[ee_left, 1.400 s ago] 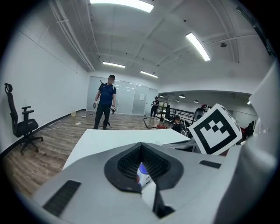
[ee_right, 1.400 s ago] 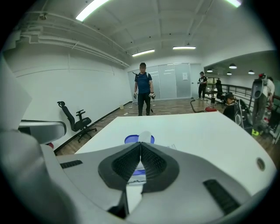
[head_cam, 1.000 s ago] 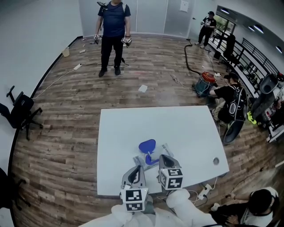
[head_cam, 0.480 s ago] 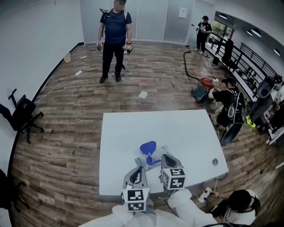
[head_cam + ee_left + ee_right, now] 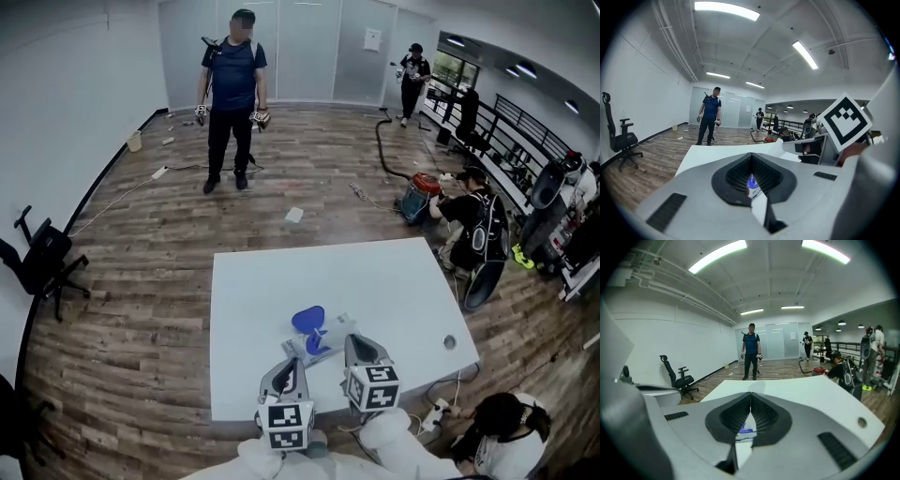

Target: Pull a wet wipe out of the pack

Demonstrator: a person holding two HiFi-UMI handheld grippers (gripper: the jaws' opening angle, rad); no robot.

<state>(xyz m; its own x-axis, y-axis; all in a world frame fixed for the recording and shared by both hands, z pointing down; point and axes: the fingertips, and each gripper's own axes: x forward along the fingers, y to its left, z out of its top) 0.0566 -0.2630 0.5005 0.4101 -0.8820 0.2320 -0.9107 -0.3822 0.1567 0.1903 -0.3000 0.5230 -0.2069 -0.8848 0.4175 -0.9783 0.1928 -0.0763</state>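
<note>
On the white table (image 5: 375, 281) a wet wipe pack (image 5: 317, 343) lies flat near the front edge. Its blue lid (image 5: 308, 320) is flipped open toward the far side. My left gripper (image 5: 292, 362) sits just short of the pack's near left corner with its jaws shut. My right gripper (image 5: 352, 341) is at the pack's right side, also shut. Nothing shows between either pair of tips. The left gripper view has the gripper (image 5: 751, 155) closed, with the pack (image 5: 752, 183) seen through the gap behind the tips. In the right gripper view the gripper (image 5: 750, 394) is closed above the pack (image 5: 746, 432).
A round cable hole (image 5: 448, 342) is in the table's right front corner. On the wooden floor beyond, a person (image 5: 230, 98) stands holding grippers. An office chair (image 5: 37, 258) is at the left. People and equipment (image 5: 469, 220) crowd the right side, and one person (image 5: 502, 427) crouches by the table's corner.
Both grippers and the pack keep nearly the same places. The head view has shifted slightly, and the crouching person at the lower right has moved closer to the table corner.
</note>
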